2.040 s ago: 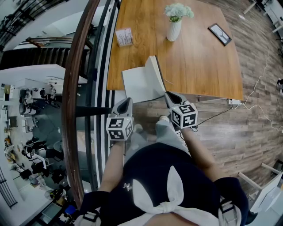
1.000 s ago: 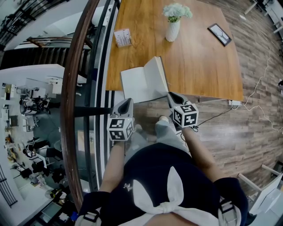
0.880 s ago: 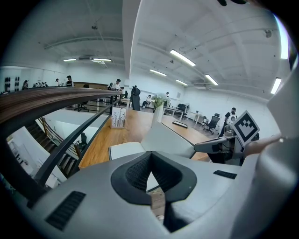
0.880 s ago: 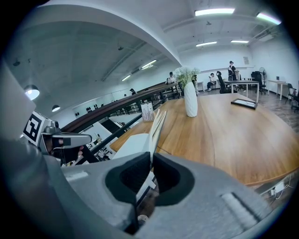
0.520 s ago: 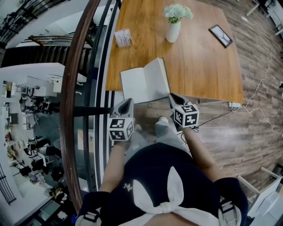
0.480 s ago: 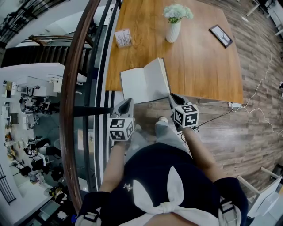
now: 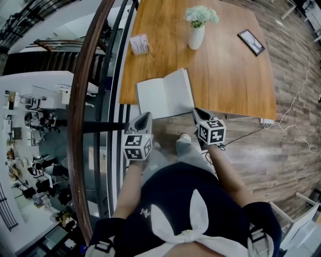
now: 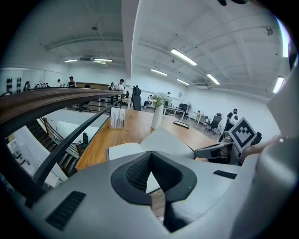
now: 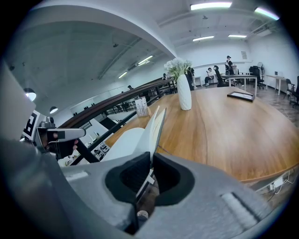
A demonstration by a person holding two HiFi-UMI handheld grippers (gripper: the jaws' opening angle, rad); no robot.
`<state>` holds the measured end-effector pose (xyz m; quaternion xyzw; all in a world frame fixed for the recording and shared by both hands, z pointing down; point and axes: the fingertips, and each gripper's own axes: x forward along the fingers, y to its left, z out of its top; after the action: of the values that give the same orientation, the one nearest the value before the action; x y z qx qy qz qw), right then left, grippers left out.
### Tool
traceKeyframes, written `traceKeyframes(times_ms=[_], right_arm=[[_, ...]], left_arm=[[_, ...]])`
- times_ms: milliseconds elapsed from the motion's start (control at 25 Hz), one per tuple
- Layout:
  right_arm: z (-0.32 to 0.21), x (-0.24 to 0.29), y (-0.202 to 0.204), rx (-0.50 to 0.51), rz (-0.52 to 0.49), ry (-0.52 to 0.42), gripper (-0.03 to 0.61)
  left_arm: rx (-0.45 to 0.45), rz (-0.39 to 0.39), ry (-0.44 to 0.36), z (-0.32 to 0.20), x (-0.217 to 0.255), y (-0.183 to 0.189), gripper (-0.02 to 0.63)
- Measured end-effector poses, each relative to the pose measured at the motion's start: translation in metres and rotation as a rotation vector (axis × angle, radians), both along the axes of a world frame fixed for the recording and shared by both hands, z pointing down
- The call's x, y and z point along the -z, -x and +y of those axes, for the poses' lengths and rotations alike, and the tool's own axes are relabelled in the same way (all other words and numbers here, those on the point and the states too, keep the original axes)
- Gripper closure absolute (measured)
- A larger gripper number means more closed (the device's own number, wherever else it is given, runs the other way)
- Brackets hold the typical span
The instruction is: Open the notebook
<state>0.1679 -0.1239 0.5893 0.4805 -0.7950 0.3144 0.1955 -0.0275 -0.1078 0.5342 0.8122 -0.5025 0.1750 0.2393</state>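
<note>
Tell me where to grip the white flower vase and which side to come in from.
I would grip the vase round its white body, below the neck, jaws level. It stands upright and slim, and the flowers spread over its mouth, which rules out the top. Come from the near side, right of the notebook, across the table.

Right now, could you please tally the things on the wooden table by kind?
notebook: 1
vase of white flowers: 1
printed card stand: 1
dark flat frame: 1
Total: 4
</note>
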Motion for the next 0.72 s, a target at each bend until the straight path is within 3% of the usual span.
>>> traceKeyframes(times_ms=[720], right_arm=[[-0.005, -0.030, -0.021, 0.030, 0.019, 0.054, 0.553]], left_arm=[[0.006, -0.020, 0.013, -0.005, -0.003, -0.021, 0.597]])
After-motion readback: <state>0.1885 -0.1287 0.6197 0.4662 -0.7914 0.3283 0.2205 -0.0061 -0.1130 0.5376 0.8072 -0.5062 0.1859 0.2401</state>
